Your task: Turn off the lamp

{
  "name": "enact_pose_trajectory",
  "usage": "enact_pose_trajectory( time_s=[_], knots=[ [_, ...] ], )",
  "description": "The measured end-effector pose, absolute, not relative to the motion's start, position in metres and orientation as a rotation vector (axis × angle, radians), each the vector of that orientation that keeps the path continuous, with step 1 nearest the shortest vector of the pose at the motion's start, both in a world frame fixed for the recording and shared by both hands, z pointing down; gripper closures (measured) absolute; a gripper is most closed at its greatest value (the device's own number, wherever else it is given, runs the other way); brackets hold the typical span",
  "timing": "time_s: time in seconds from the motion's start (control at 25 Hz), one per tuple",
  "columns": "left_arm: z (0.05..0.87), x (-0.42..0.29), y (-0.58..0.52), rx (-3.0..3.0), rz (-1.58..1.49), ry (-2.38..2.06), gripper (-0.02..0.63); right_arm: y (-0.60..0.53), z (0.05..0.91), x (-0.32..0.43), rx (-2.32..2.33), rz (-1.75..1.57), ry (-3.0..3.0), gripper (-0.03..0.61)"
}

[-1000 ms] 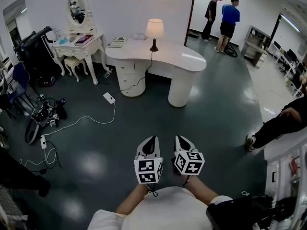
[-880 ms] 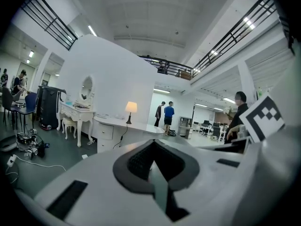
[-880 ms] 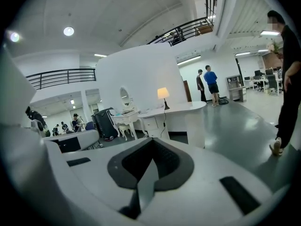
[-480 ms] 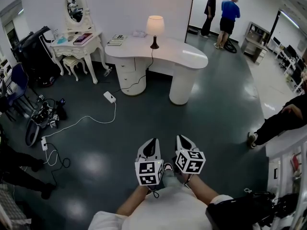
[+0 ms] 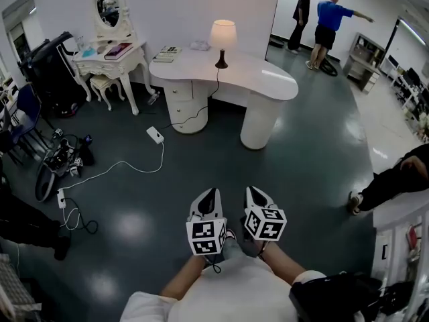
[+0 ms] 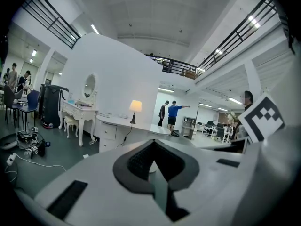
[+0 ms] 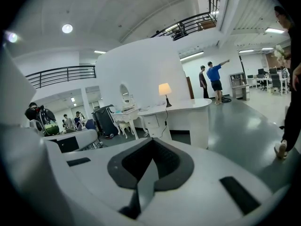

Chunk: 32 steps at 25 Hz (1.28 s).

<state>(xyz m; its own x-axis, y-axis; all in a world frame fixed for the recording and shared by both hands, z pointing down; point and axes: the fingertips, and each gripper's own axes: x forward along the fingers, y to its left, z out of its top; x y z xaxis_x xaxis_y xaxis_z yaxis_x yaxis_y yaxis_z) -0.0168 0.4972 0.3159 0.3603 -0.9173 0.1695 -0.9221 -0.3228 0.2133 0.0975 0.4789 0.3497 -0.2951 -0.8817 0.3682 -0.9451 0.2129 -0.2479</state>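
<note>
A lit table lamp (image 5: 222, 40) with a cream shade and dark base stands on a curved white desk (image 5: 268, 84) far ahead; it also shows as the lamp (image 6: 135, 108) in the left gripper view and the lamp (image 7: 164, 91) in the right gripper view. Its cord (image 5: 201, 109) runs down the desk front to a white plug box (image 5: 155, 135) on the floor. My left gripper (image 5: 208, 198) and right gripper (image 5: 257, 197) are held side by side close to my body, both shut with nothing in them, several steps short of the desk.
A white dressing table with an oval mirror (image 5: 107, 49) and a stool stand left of the desk. Bags and cables (image 5: 60, 163) litter the floor at left. Two people (image 5: 320, 19) stand in the far doorway. A seated person's legs (image 5: 392, 183) reach in at right.
The desk and lamp sit slightly nearer and further right in the head view; I have stepped forward with both grippers. The person in blue now stretches an arm out.
</note>
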Motion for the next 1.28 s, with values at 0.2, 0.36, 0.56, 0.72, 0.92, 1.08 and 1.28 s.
enact_pose_trajectory(
  time_s=[0.2,0.36,0.56,0.72,0.92,1.08,1.28],
  knots=[
    [0.32,-0.013,0.459,2.328,0.042,-1.652,0.606,0.439,0.349,0.098,1.721,0.629,-2.323,0.58],
    [0.308,-0.008,0.426,2.335,0.03,-1.674,0.606,0.403,0.334,0.105,1.723,0.6,-2.345,0.58],
    [0.297,-0.004,0.385,2.333,0.017,-1.702,0.606,0.362,0.321,0.11,1.718,0.579,-2.371,0.58],
    [0.295,0.003,0.355,2.334,0.02,-1.712,0.606,0.332,0.321,0.117,1.711,0.581,-2.376,0.58],
    [0.298,0.013,0.322,2.325,0.036,-1.714,0.606,0.301,0.324,0.124,1.685,0.603,-2.385,0.58],
    [0.3,0.019,0.3,2.318,0.048,-1.714,0.606,0.28,0.325,0.129,1.678,0.611,-2.389,0.58],
    [0.303,0.026,0.275,2.317,0.062,-1.717,0.606,0.256,0.328,0.132,1.652,0.628,-2.401,0.58]
  ],
)
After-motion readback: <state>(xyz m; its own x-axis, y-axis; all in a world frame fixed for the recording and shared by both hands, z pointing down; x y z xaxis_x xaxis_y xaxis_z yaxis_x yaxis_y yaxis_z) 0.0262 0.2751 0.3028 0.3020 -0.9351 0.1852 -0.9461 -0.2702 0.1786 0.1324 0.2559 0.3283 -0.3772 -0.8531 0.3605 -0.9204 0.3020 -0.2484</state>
